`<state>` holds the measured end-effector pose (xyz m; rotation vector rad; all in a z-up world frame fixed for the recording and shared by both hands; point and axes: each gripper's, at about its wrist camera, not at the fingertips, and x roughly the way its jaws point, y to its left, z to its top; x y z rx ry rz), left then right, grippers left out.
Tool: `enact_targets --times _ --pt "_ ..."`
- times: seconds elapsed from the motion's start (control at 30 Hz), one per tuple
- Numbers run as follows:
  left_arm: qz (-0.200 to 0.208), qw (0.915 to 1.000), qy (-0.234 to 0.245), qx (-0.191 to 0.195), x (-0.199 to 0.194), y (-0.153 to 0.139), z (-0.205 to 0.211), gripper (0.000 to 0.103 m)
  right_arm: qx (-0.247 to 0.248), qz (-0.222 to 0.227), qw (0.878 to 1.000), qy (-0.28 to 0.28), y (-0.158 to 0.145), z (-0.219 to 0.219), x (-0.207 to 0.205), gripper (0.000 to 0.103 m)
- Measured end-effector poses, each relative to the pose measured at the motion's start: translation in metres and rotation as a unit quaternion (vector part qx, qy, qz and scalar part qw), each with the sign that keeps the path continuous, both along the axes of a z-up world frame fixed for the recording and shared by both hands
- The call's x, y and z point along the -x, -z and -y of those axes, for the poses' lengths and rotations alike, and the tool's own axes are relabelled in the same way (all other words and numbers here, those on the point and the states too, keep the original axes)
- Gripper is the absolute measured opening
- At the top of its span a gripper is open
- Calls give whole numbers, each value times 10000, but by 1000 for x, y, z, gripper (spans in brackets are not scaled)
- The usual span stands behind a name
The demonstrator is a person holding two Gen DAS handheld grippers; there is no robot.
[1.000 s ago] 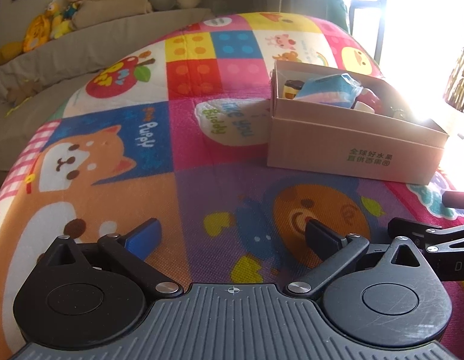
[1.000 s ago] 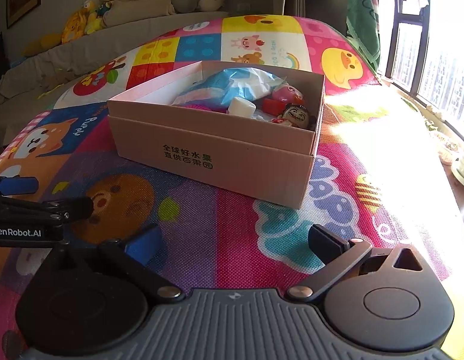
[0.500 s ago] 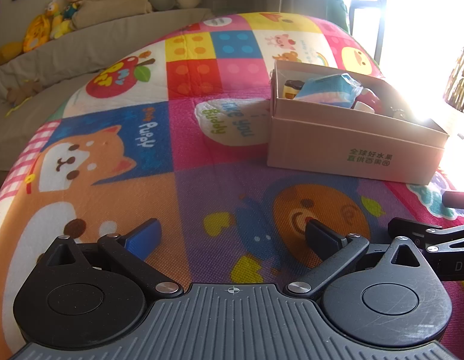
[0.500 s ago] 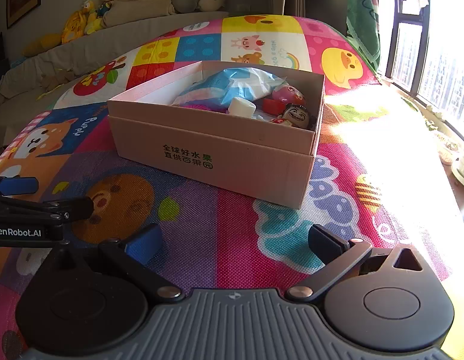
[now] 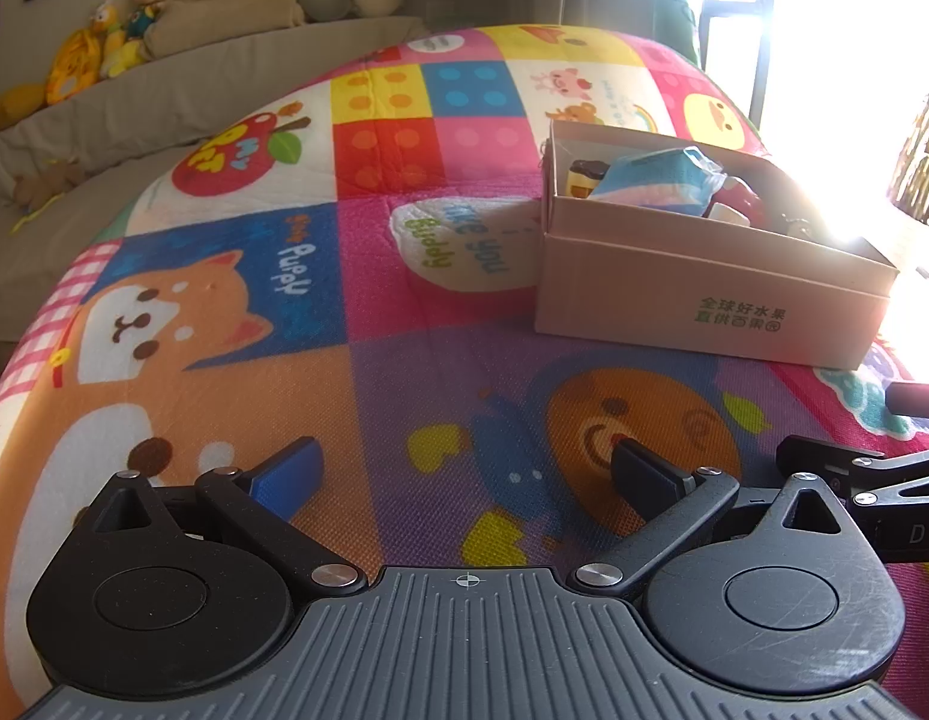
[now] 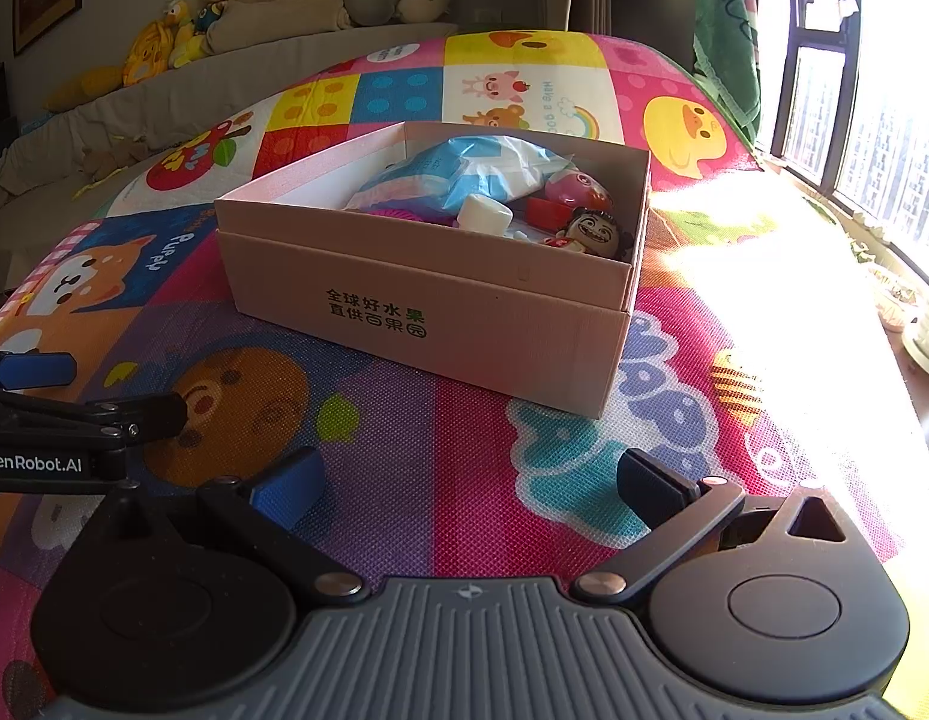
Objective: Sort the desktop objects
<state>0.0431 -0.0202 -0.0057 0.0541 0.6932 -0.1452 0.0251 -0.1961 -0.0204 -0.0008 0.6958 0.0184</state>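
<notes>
1. Colourful cartoon play mat [image 6: 440, 480] with a dog, a bear and a duck covers the big flat top; a long grey couch [image 6: 182, 96] with soft toys [image 6: 182, 30] runs along the far left, and bright windows [image 6: 872, 138] are on the right.
2. Left gripper [image 5: 464, 474] hangs over the mat above the orange bear picture. Its blue finger and black finger are spread wide apart and hold nothing.
3. Open pink cardboard box with green writing on its front [image 6: 428, 312] sits on the mat, ahead of both grippers and nearer the right one. It touches neither.
4. Inside the box, a crinkly blue and white plastic bag [image 6: 458, 174] lies across the middle.
5. Just right of the bag, a small white plastic tub [image 6: 485, 213] rests near the front wall.
6. A round pink toy [image 6: 575, 189] and a little doll with a big grinning face [image 6: 593, 231] are packed in the right end of the box, close together.
7. Right gripper [image 6: 470, 480] hangs over the pink and purple part of the mat, in front of the box. Its fingers are also wide apart and hold nothing.
</notes>
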Motion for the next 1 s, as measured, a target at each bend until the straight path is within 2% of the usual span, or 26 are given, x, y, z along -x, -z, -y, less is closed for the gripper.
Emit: enact_targets --times 1.0 --pt "3 10000 1 18 0 -1 -1 103 1 5 10000 0 0 0 0 103"
